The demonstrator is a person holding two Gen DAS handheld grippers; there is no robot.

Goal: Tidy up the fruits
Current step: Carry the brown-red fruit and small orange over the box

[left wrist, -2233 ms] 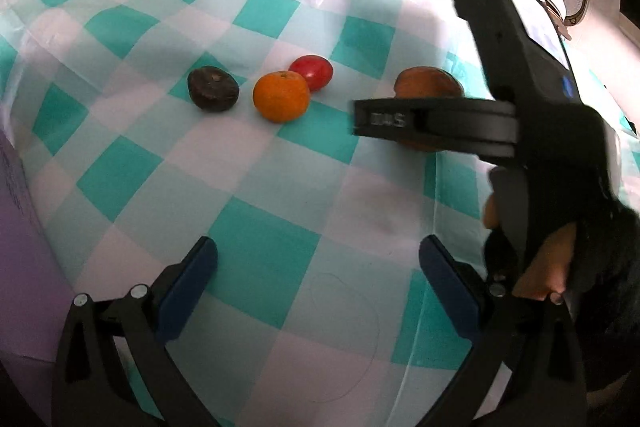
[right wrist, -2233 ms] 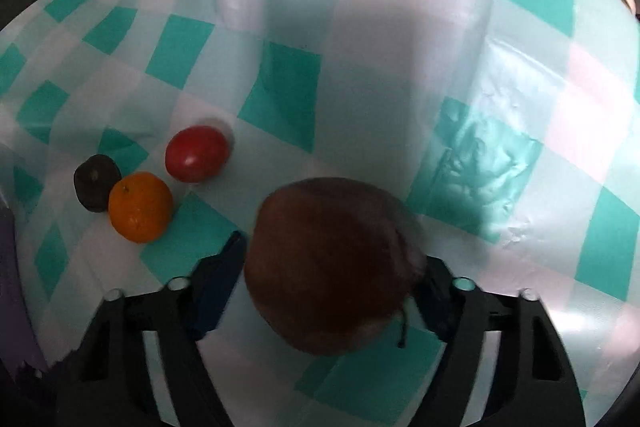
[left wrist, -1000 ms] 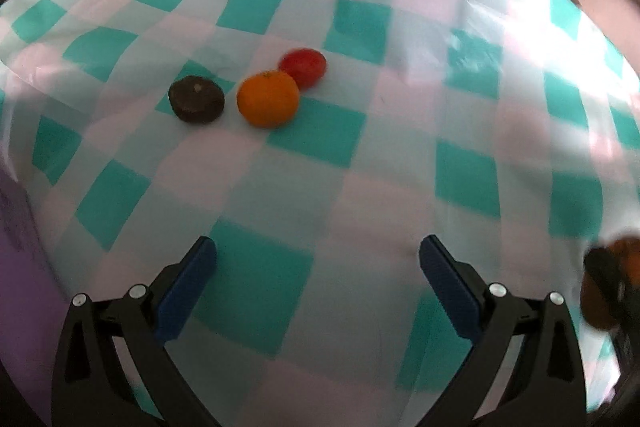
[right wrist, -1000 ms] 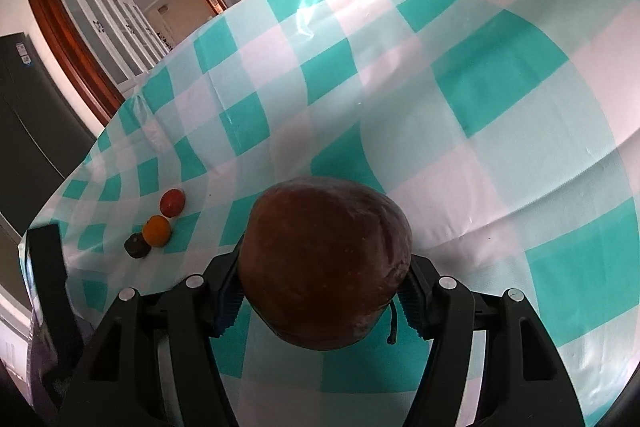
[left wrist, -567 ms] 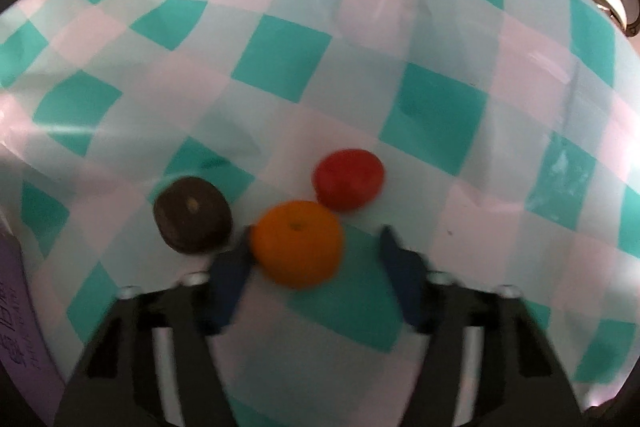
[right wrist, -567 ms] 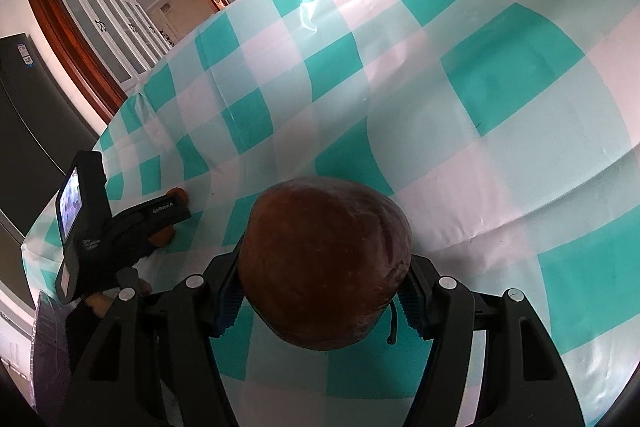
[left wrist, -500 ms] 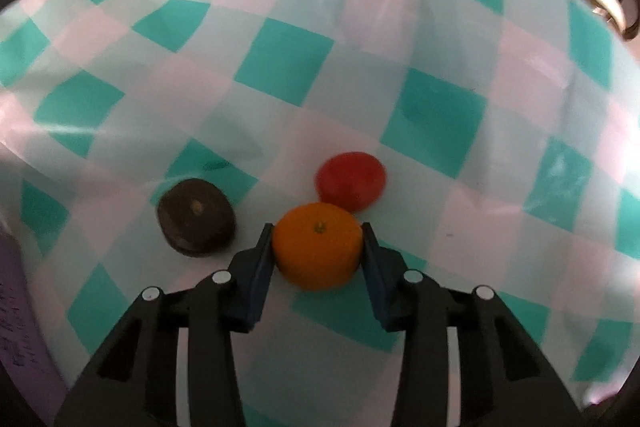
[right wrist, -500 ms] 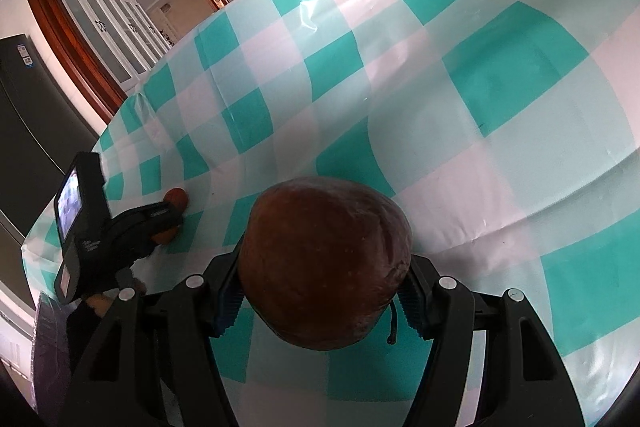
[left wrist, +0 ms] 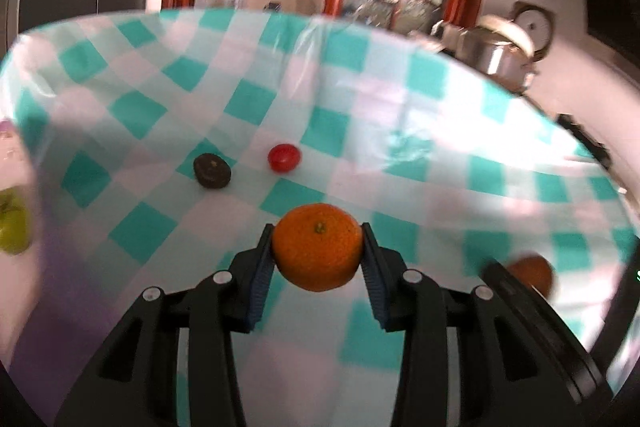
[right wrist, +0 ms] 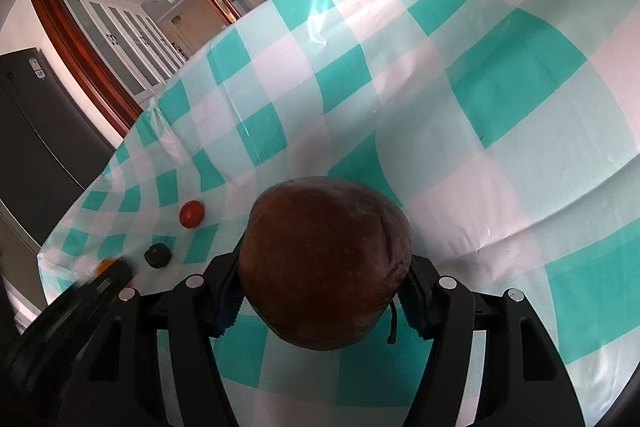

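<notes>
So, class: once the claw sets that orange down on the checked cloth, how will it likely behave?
The orange looks round, so it would probably roll on the smooth tablecloth. The left claw clamps its sides without visibly denting it, suggesting firm skin.

Right claw [right wrist: 322, 301] grips brown fruit [right wrist: 326, 263] above tablecloth [right wrist: 500, 75].

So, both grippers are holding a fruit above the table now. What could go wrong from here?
1. The left gripper pinches the round orange only at its sides, so it might slip and roll across the tablecloth.
2. The big brown fruit bulges past the pads of the right gripper; a quick swing could loosen it.
3. The red fruit and dark fruit lie loose and could be knocked.
</notes>
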